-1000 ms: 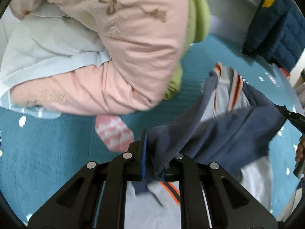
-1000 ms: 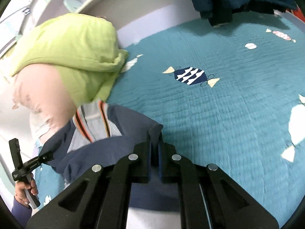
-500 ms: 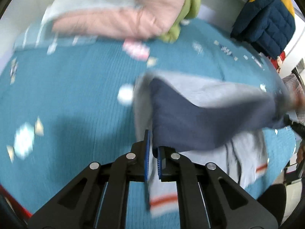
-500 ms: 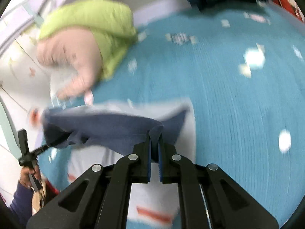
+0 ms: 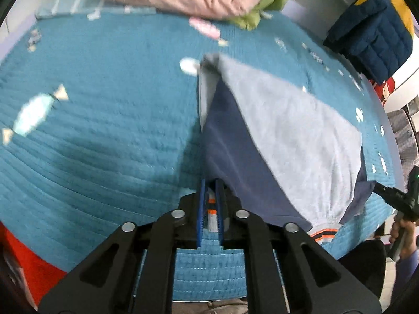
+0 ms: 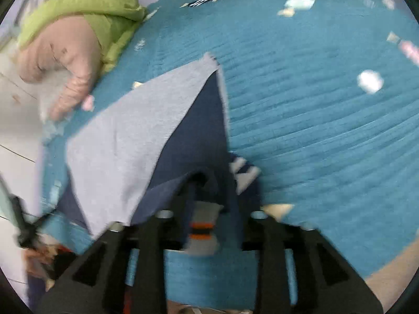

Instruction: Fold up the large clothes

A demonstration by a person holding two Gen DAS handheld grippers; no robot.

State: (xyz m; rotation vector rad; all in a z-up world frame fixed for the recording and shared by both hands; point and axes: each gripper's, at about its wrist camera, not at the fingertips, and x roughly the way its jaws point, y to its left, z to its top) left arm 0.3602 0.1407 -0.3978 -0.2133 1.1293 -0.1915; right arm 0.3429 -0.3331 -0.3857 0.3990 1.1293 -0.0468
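A: Where is the garment?

B: The garment lies spread on the blue quilt, stretching ahead of both sets of jaws, grey over navy.

A: And the left gripper?

B: Its jaws are nearly together, pinching the garment's striped hem between them. The navy layer rises just ahead and to the right of them.

A: The right gripper?

B: Blurred. The striped hem sits between its jaws, with navy cloth draped over the left finger. The gap looks wider here; whether they clamp the cloth I cannot tell.

A: Anything else?

B: A pink and green bundle lies far ahead, left of the right jaws. A navy jacket sits far ahead, right of the left jaws.
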